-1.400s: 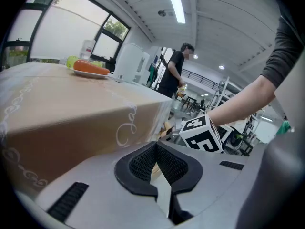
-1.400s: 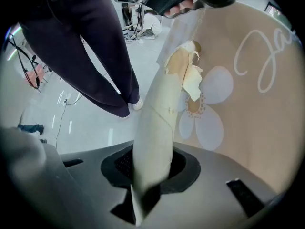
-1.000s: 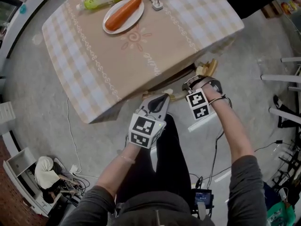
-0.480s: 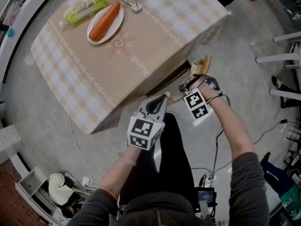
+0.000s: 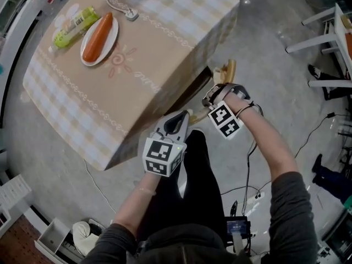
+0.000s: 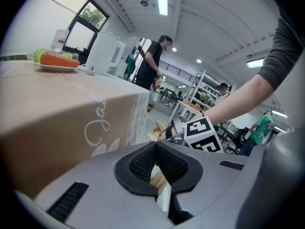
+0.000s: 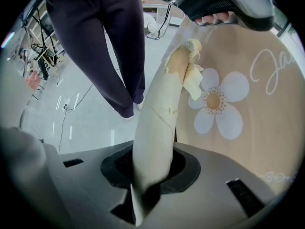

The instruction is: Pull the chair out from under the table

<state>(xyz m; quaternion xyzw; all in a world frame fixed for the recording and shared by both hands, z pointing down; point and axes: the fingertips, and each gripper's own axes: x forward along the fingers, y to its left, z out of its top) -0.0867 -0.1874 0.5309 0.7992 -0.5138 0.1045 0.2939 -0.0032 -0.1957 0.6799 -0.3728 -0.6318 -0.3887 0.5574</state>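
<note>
Pale wooden chair sits tucked under the beige checked-cloth tabletop, only its curved top rail showing at the edge. The right gripper clamps that rail from above. The left gripper pinches it just beside.

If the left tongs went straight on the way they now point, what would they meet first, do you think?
The chair's top rail, which sits between the left tongs; past it, probably the hanging side of the tablecloth, though depth is unclear.
</note>
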